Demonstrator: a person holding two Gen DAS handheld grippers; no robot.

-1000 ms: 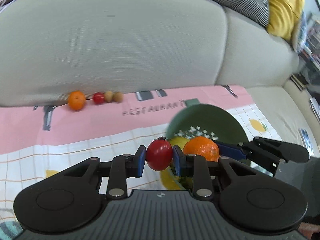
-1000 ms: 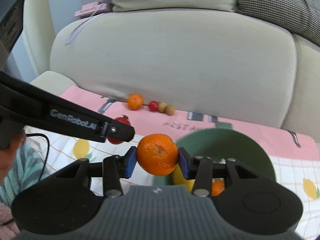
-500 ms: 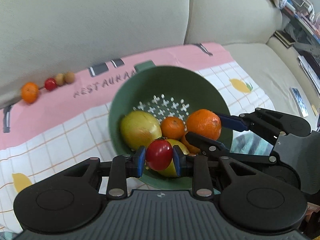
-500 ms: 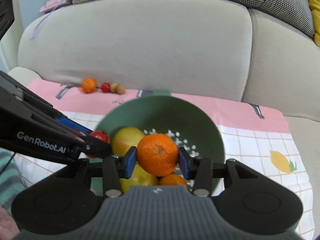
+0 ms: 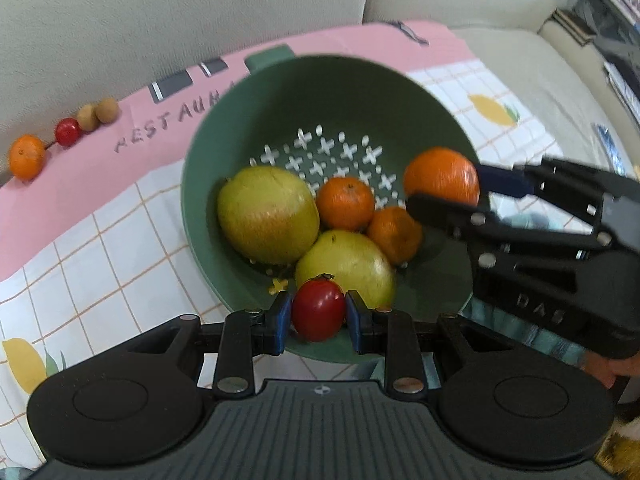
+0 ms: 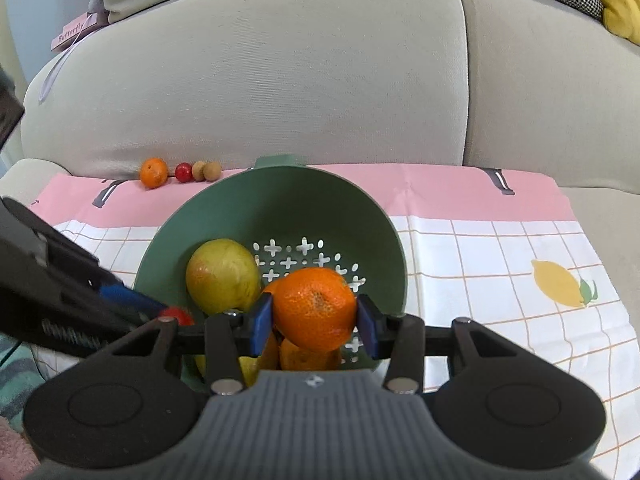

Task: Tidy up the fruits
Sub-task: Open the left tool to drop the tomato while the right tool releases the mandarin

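Left wrist view, L to R: a row of loose fruit lay at the cloth's [image 5: 100, 216] far edge against the sofa back [image 5: 180, 8], approx 10 o'clock from the colander [image 5: 200, 184] — a mandarin [image 5: 26, 156], a cherry tomato [image 5: 67, 131] and two tan balls [image 5: 97, 114], touching or nearly so. Bare checked cloth sat between that row and the colander rim, so there was open room on the left side. The colander took up the centre, handle tab at 12 o'clock. Inside: a pear [image 5: 267, 214] at 9 o'clock, a 2nd pear [image 5: 347, 268] at 6 o'clock, two small oranges [image 5: 346, 203] packed at centre; perforated floor bare toward 12 o'clock.

L gripper [image 5: 319, 318] was level at the rim's 6 o'clock, clenched on a tomato [image 5: 319, 309] which hung just over the near rim, w/ the 2nd pear right behind it.

R gripper [image 5: 442, 188] came in from 3 o'clock, fingers angled down & inward across the rim, clamped on an orange [image 5: 441, 176] held above the right half of the colander.

Right wrist view: the same orange [image 6: 315, 308] sat between blue pads [image 6: 263, 322] over the fruit pile. Right of the colander [image 6: 392, 248], cloth [image 6: 500, 272] was open out to its edge at 3 o'clock.
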